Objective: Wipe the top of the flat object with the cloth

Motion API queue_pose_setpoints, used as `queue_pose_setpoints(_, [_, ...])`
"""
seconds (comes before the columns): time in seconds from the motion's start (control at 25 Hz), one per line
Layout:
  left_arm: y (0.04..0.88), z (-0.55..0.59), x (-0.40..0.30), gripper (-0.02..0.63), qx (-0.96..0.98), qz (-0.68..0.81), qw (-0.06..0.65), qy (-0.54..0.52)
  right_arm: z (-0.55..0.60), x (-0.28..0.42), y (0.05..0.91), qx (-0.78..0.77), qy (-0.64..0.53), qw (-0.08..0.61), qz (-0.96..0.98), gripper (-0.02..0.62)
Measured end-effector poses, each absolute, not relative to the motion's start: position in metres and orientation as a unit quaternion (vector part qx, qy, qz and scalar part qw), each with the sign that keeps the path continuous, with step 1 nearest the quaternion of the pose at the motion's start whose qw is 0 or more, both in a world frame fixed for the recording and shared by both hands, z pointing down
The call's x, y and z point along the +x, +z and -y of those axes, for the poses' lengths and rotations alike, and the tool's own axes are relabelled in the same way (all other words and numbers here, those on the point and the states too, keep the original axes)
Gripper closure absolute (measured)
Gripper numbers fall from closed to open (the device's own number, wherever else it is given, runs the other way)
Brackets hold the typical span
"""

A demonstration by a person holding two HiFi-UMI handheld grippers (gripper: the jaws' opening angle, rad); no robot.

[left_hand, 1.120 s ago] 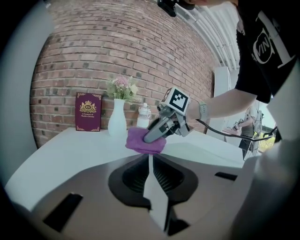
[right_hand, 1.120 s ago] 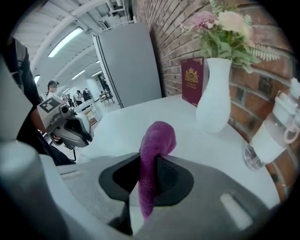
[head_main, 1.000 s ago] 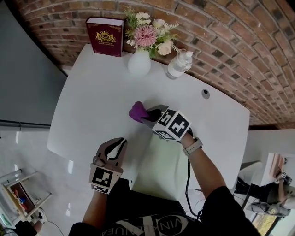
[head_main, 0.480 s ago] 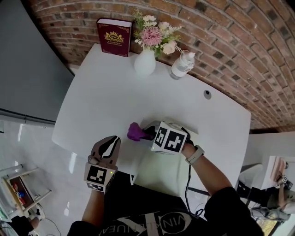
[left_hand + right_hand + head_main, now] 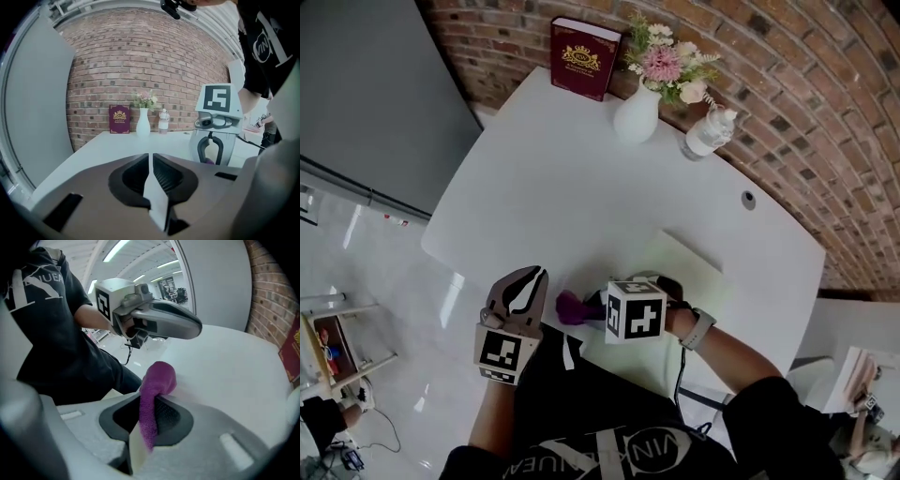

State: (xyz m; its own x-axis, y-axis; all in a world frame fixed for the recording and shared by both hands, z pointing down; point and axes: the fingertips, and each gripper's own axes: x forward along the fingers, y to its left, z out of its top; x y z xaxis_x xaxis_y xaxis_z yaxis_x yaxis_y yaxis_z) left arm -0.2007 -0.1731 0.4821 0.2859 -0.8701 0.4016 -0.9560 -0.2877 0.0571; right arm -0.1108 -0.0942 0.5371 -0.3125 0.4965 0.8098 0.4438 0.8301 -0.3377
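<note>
The flat object is a white table (image 5: 553, 192). A purple cloth (image 5: 571, 307) lies bunched on it at the near edge. My right gripper (image 5: 592, 307) is shut on the cloth (image 5: 158, 380), which sticks out past its jaws and presses on the tabletop. Close to the left of the cloth, my left gripper (image 5: 529, 277) is shut with nothing in it and hangs over the table's near edge. In the left gripper view, its jaws (image 5: 150, 157) meet and the right gripper (image 5: 216, 125) stands just ahead to the right.
At the back of the table, against the brick wall, stand a dark red book (image 5: 584, 58), a white vase of flowers (image 5: 637, 111) and a clear bottle (image 5: 708, 134). A pale rectangular sheet (image 5: 682, 267) lies by my right wrist. A cable hole (image 5: 748, 199) sits right.
My right gripper has dragged the purple cloth from mid-table toward the near edge, ending close beside my left gripper. The left gripper has stayed shut near that edge.
</note>
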Motion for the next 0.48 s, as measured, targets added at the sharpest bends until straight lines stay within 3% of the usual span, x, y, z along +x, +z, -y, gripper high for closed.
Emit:
queue_pose_setpoints(0.24, [0.485,0.154,-0.213,0.575,0.779,0.593,0.149,0.140,0.054,-0.120,0.530,-0.307,0.044,0.501,0.808,0.532])
queue_pose_setpoints(0.48, [0.484,0.153,-0.211,0.575,0.805,0.558,0.147,0.137,0.047,-0.134,0.516,-0.228,0.096,0.476,0.844,0.532])
